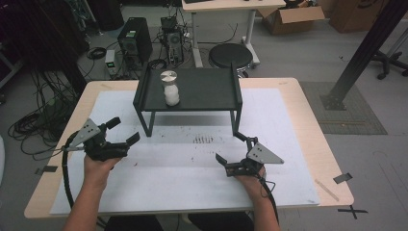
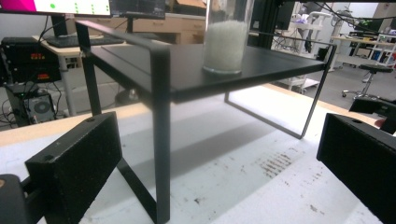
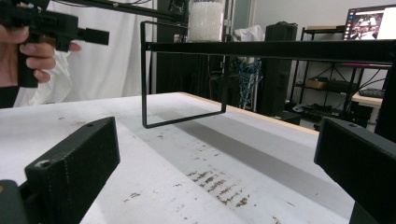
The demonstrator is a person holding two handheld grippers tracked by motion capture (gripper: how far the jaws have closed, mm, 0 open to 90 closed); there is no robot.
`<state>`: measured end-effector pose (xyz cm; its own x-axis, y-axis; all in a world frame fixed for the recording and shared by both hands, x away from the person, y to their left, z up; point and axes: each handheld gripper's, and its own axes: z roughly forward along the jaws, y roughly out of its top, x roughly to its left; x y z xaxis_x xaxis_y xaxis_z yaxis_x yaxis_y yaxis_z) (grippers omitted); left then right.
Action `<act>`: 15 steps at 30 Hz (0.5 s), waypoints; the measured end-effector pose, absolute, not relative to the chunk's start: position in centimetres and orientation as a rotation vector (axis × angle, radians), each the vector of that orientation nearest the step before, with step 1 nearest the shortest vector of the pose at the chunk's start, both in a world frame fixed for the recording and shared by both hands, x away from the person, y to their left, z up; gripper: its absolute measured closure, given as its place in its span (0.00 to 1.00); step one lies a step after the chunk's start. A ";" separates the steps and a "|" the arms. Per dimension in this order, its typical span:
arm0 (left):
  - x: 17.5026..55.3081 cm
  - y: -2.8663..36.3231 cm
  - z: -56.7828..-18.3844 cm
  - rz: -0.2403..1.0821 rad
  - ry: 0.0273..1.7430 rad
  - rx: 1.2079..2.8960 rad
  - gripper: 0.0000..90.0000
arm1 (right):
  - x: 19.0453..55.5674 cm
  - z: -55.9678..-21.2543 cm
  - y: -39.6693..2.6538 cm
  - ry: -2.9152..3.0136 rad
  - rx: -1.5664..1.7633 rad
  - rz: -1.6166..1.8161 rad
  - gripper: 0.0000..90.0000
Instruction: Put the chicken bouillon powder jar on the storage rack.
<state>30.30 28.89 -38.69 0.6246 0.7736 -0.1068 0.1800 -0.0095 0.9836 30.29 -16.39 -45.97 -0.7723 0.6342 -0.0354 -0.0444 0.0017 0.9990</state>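
A black metal shelf stand (image 1: 202,89) stands at the back middle of the white mat (image 1: 183,168). On its left part is a clear jar (image 1: 170,88) with a silver lid, holding white granules; the jar (image 2: 225,37) also rises above the shelf top (image 2: 261,63) in the left gripper view, and the jar (image 3: 204,21) shows at the top of the right gripper view. My left gripper (image 1: 123,131) is open, left of the stand's front left leg. My right gripper (image 1: 230,148) is open, just in front of the stand's front right leg. Nothing lies between either pair of jaws.
Dark scuff marks (image 1: 203,140) stain the mat in front of the stand. Behind the table are computer towers (image 1: 134,41), a round black stool (image 1: 230,55) and cables on the floor. A black post (image 1: 358,53) slants up at the right.
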 end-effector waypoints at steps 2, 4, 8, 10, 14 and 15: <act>30.2 28.9 -39.2 0.568 0.823 1.534 0.00 | 30.3 -46.0 -16.4 1.797 0.606 1.822 0.00; 30.1 29.0 -39.6 0.574 0.816 1.532 0.00 | 30.3 -46.0 -16.4 1.797 0.606 1.822 0.00; 30.0 29.2 -40.5 0.577 0.820 1.535 0.00 | 30.3 -46.0 -16.4 1.798 0.603 1.820 0.00; 30.0 29.3 -41.0 0.572 0.826 1.534 0.00 | 30.3 -46.0 -16.4 1.797 0.603 1.819 0.00; 29.8 29.5 -41.9 0.577 0.825 1.511 0.00 | 30.2 -46.0 -16.4 1.797 0.601 1.818 0.00; 29.7 29.5 -42.2 0.574 0.825 1.509 0.00 | 30.3 -46.0 -16.4 1.797 0.602 1.819 0.00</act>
<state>29.73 29.52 -42.15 0.6188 0.7770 -0.1155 0.1624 0.0174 0.9866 30.25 -16.37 -45.97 -0.7722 0.6341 -0.0401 -0.0478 0.0049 0.9988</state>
